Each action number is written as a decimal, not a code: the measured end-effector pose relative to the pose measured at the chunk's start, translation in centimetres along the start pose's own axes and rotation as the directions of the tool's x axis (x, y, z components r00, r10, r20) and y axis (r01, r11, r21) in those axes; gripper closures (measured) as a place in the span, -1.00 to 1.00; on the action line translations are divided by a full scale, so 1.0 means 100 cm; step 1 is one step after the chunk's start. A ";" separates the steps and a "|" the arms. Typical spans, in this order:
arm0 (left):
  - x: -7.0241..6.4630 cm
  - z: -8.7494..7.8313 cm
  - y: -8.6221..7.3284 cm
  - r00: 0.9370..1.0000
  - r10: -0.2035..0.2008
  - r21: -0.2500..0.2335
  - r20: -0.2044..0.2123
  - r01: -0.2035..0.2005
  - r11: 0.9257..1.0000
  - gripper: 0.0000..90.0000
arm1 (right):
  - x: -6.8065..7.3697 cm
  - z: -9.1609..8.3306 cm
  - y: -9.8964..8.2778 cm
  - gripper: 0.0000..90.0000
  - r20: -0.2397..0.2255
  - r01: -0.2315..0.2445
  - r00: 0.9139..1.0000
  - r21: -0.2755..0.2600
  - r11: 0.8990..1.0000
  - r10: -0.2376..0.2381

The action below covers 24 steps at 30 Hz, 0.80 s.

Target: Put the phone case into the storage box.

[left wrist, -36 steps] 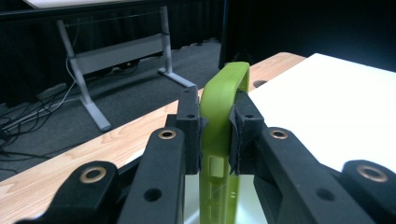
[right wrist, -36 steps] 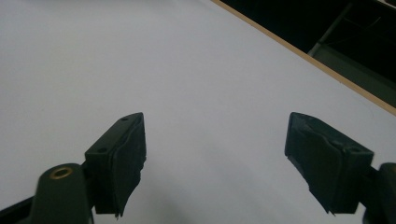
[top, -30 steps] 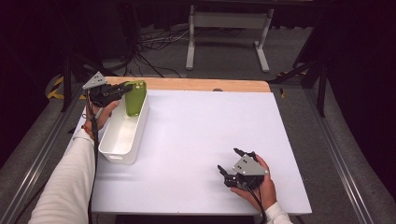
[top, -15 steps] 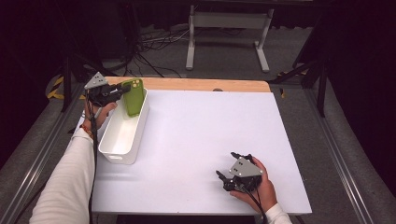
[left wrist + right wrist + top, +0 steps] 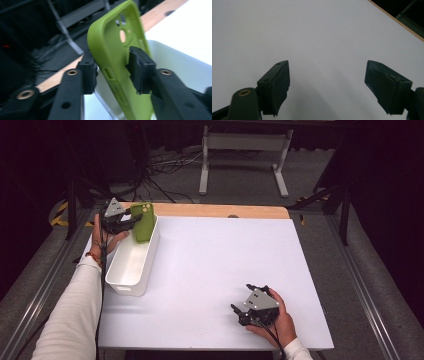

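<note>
Green phone case stands between left gripper jaws, just opening, over white bin

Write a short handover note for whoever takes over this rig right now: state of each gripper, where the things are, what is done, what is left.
Left gripper: jaws have just been opening; the green phone case stands between them, upright at the far end of the white bin, pads seemingly no longer pressing.
Right gripper: open, holding nothing, resting low over the white table near its front right.
Done: case brought into the bin.
Left: probably finish the release, draw the left gripper clear, check the case settles inside.
</note>
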<state>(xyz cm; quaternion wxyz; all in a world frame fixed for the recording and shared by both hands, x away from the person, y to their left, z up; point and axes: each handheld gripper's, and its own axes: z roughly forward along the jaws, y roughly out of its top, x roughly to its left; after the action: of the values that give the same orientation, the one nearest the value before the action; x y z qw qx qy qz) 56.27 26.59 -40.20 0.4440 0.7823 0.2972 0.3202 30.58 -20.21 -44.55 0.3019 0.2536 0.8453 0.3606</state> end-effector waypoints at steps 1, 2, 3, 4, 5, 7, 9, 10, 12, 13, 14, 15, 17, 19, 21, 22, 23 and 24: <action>-0.001 0.001 0.000 1.000 -0.005 0.000 -0.010 0.005 1.000 0.28 | 0.000 0.000 0.000 -0.53 0.000 0.000 1.000 0.000 1.000 0.000; -0.002 0.002 0.000 1.000 -0.009 0.000 -0.028 0.009 1.000 0.21 | 0.000 0.000 0.000 -0.53 0.000 0.003 1.000 0.002 1.000 -0.003; -0.002 0.002 0.000 0.999 -0.014 -0.001 -0.035 0.014 1.000 0.21 | 0.000 0.000 0.000 -0.53 0.000 0.003 1.000 0.002 1.000 -0.003; -0.002 0.002 0.000 0.999 -0.019 -0.001 -0.044 0.019 1.000 0.18 | 0.000 0.000 0.000 -0.53 -0.001 0.003 1.000 0.001 1.000 -0.003; -0.002 0.002 0.000 0.998 -0.019 -0.003 -0.058 0.019 1.000 0.14 | 0.000 0.000 0.000 -0.53 -0.001 0.005 1.000 0.001 1.000 -0.005; -0.003 0.002 0.000 0.995 -0.033 0.007 -0.092 0.034 0.999 -0.09 | 0.000 0.000 0.000 -0.53 0.000 0.008 1.000 0.001 1.000 -0.008; -0.003 0.002 0.000 0.994 -0.035 0.009 -0.108 0.036 0.999 -0.27 | 0.000 0.000 0.001 -0.53 0.000 0.009 1.000 0.001 1.000 -0.009; -0.002 0.002 0.000 0.992 -0.033 0.009 -0.120 0.034 0.999 -0.29 | 0.001 -0.001 0.002 -0.53 0.000 0.008 1.000 0.000 1.000 -0.008; -0.002 0.002 0.000 0.992 -0.031 0.011 -0.122 0.032 0.999 -0.31 | 0.001 -0.001 0.002 -0.53 0.000 0.014 1.000 -0.001 1.000 -0.014; -0.002 0.002 0.001 0.990 -0.021 0.015 -0.137 0.023 1.000 -0.35 | 0.002 -0.003 0.004 -0.54 0.001 0.019 1.000 -0.008 1.000 -0.019; -0.002 0.001 0.001 0.991 -0.028 0.016 -0.133 0.030 0.999 -0.35 | 0.002 -0.003 0.004 -0.54 0.001 0.019 1.000 -0.008 1.000 -0.019; -0.002 0.000 0.001 0.992 -0.045 0.008 -0.119 0.046 0.999 -0.36 | 0.002 -0.003 0.004 -0.53 0.001 0.020 1.000 -0.009 1.000 -0.020; -0.002 -0.003 0.002 0.992 -0.054 0.007 -0.114 0.055 0.998 -0.41 | 0.002 -0.003 0.004 -0.53 0.002 0.021 1.000 -0.009 1.000 -0.021; -0.001 -0.006 0.002 0.992 -0.073 0.005 -0.099 0.073 0.997 -0.46 | 0.002 -0.003 0.004 -0.53 0.002 0.020 1.000 -0.009 1.000 -0.020; -0.001 -0.010 0.001 0.991 -0.097 -0.011 -0.092 0.096 0.995 -0.49 | 0.003 -0.004 0.006 -0.53 0.012 0.019 1.000 -0.017 1.000 -0.019; -0.001 -0.012 0.000 0.990 -0.105 -0.018 -0.090 0.104 0.994 -0.50 | 0.003 -0.005 0.007 -0.53 0.016 0.022 1.000 -0.024 0.999 -0.022; -0.002 -0.013 0.000 0.991 -0.103 -0.017 -0.089 0.102 0.995 -0.50 | 0.004 -0.006 0.008 -0.53 0.020 0.024 1.000 -0.036 0.999 -0.023; -0.002 -0.014 0.000 0.991 -0.104 -0.018 -0.087 0.102 0.995 -0.51 | 0.004 -0.007 0.009 -0.53 0.023 0.022 1.000 -0.046 0.999 -0.021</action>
<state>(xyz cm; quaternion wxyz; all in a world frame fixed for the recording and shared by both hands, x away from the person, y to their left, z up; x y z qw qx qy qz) 55.05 27.13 -39.71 0.4519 0.7481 0.3541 0.3328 29.98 -19.73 -43.60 0.3212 0.2414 0.8359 0.3739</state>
